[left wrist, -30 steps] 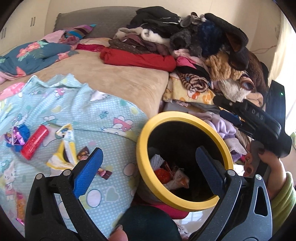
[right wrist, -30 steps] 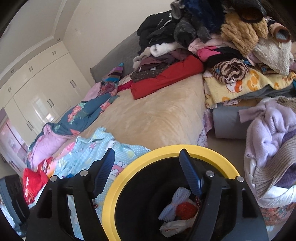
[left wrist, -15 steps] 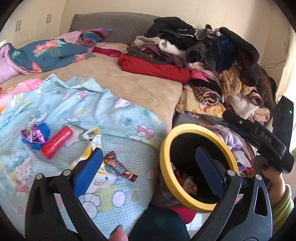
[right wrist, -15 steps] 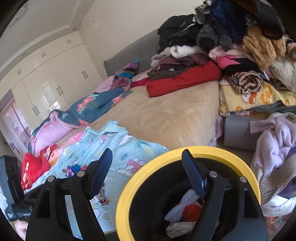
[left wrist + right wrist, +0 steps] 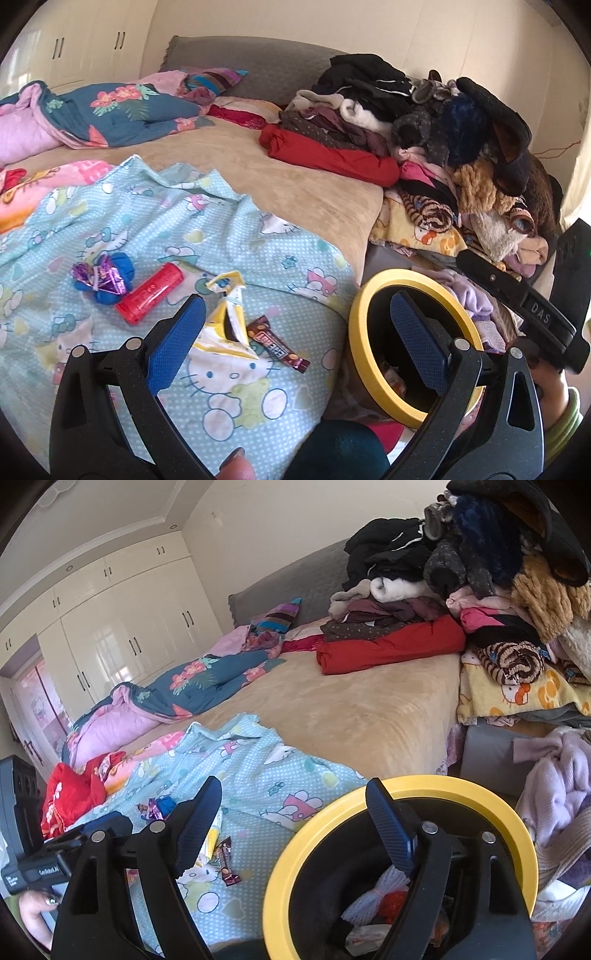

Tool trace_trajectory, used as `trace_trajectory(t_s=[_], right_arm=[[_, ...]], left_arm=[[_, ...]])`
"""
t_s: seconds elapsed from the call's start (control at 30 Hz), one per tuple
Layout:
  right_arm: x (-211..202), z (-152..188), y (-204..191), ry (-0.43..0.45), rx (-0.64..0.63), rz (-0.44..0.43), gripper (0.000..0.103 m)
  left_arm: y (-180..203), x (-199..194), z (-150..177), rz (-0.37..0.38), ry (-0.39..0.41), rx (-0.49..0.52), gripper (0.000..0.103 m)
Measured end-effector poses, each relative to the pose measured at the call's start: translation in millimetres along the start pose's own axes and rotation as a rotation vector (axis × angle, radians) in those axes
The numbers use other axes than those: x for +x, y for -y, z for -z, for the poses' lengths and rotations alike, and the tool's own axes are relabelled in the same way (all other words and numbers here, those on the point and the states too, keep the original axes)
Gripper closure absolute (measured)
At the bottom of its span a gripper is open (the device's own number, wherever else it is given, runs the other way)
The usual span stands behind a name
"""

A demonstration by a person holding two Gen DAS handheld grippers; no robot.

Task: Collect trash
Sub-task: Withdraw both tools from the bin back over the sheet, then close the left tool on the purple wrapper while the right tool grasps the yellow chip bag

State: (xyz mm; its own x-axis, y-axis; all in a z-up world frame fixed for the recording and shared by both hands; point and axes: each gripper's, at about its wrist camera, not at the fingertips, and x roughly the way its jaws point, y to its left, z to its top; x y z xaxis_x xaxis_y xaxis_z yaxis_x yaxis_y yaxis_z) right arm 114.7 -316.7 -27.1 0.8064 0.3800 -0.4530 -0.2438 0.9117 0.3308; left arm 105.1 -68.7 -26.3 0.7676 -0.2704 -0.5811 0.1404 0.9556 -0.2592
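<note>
Both my grippers, left [image 5: 295,325] and right [image 5: 291,823], have wide, empty jaws, right's just opening. Red tube [image 5: 149,293] lies on the bed sheet [image 5: 258,258], long axis diagonal, lower-left to upper-right, left of yellow-rimmed bin [image 5: 360,332]

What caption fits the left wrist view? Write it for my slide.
Open left gripper above wrappers and a red tube on the bedsheet, beside the yellow-rimmed bin.

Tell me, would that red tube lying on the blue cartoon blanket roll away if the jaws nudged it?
Probably a little: the red tube looks round and lies on its side, so a sideways nudge could roll it. The soft, rumpled blanket would likely stop it soon. It looks like rigid plastic, so it should hold its shape when squeezed.
</note>
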Motion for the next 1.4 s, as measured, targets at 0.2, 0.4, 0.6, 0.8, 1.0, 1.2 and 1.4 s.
trace_trajectory(t_s=[0.2,0.4,0.6,0.8,1.0,1.2,1.4], right_arm=[[5,3,-16,-0.012,-0.033,-0.015,0.024],[10,8,-32,-0.027,-0.069,-0.035,0.024],[15,14,-51,-0.047,-0.102,-0.064,0.024],[24,24,-70,-0.076,-0.138,-0.09,0.024],[36,36,-92,-0.115,-0.177,-0.121,0.024],[51,51,-117,-0.159,-0.229,-0.148,0.024],[66,67,-137,-0.199,-0.292,-0.165,0.024]], left_arm=[[-11,-6,-4,-0.013,0.016,-0.024,0.011],[-26,-14,-8,-0.037,0.034,-0.041,0.011],[-41,-18,-12,-0.061,0.057,-0.066,0.011],[-60,-16,-12,-0.089,0.058,-0.105,0.011],[-83,-14,-13,-0.119,0.062,-0.143,0.011],[-110,-13,-11,-0.155,0.066,-0.2,0.011],[-144,-12,-6,-0.189,0.064,-0.28,0.011]])
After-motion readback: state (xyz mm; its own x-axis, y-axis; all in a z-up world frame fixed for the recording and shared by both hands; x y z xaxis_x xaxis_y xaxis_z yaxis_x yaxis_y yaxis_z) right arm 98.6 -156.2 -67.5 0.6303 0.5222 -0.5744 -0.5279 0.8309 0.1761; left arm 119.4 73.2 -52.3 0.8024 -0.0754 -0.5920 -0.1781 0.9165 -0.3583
